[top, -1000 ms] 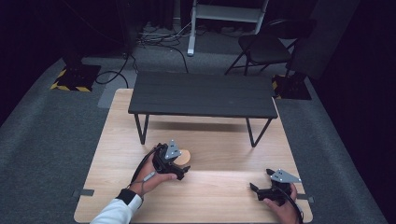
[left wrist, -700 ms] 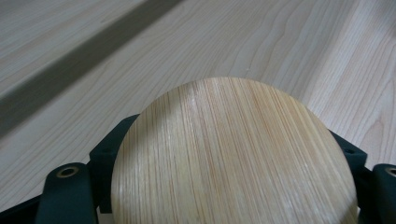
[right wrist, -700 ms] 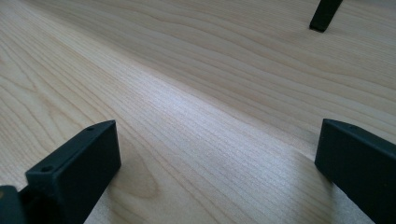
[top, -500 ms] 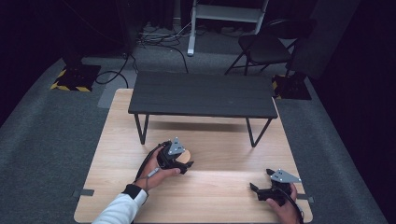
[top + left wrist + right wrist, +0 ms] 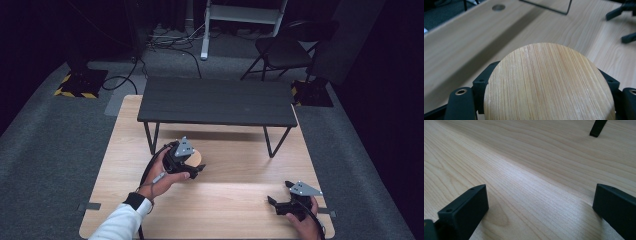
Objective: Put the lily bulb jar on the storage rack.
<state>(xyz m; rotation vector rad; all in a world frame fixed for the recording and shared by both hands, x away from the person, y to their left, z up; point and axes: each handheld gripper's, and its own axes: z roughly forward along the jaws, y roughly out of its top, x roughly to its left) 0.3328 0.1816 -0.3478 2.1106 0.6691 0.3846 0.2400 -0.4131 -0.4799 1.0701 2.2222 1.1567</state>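
Gripping a round wooden disc by its edges, the left gripper has just closed and holds it above the light wooden table, near the black bench. Pickup looks done; placing remains. The right gripper rests wide open, empty, near right.

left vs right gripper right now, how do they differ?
The left gripper is shut on a round wooden disc; the right gripper stands open with nothing between its jaws. The left is held up off the table near the black bench; the right sits low at the table's near right corner. Both are black, hand-held, with a grey plate on top.
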